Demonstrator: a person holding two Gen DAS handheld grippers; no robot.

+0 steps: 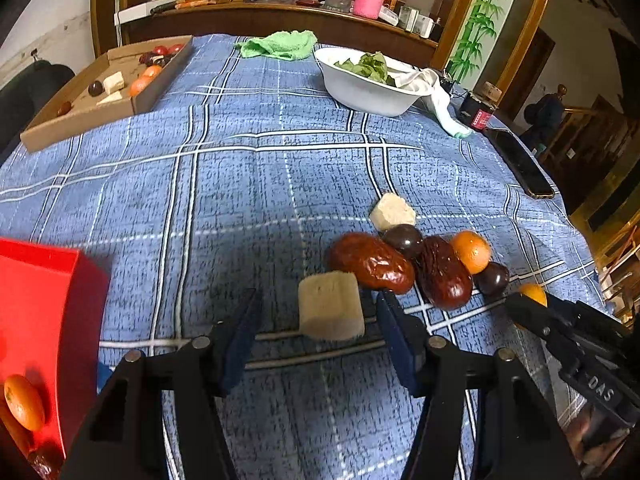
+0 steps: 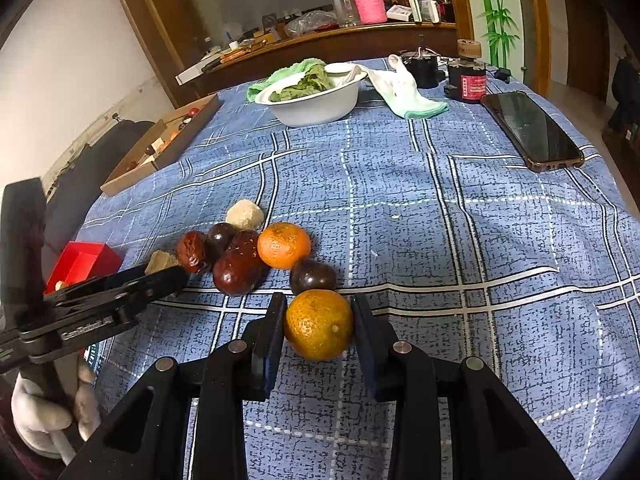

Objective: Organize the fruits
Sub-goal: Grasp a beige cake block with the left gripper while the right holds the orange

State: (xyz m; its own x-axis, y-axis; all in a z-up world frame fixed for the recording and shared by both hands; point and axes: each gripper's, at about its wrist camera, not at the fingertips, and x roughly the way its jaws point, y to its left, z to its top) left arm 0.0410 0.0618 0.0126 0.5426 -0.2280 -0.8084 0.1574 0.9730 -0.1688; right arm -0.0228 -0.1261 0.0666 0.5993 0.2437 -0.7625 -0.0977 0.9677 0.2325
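In the left wrist view a beige cylindrical chunk point(image 1: 330, 308) stands on the blue plaid cloth between the fingers of my left gripper point(image 1: 318, 296). Both pads stand clear of it, with the wider gap on the left, so the gripper is open. Just beyond lies a pile: two red dates point(image 1: 372, 262), two dark round fruits point(image 1: 404, 240), an orange point(image 1: 472, 251) and a second beige chunk point(image 1: 392, 211). My right gripper point(image 2: 318, 300) is shut on a small orange point(image 2: 318, 326) resting on the cloth, close in front of a dark fruit point(image 2: 312, 276).
A red box point(image 1: 60, 280) holding an orange fruit sits at the near left. A cardboard tray point(image 1: 80, 116) with sorted fruits is at the far left. A white bowl point(image 1: 360, 96) of greens, a green cloth point(image 1: 280, 46) and a phone point(image 2: 532, 130) lie farther back.
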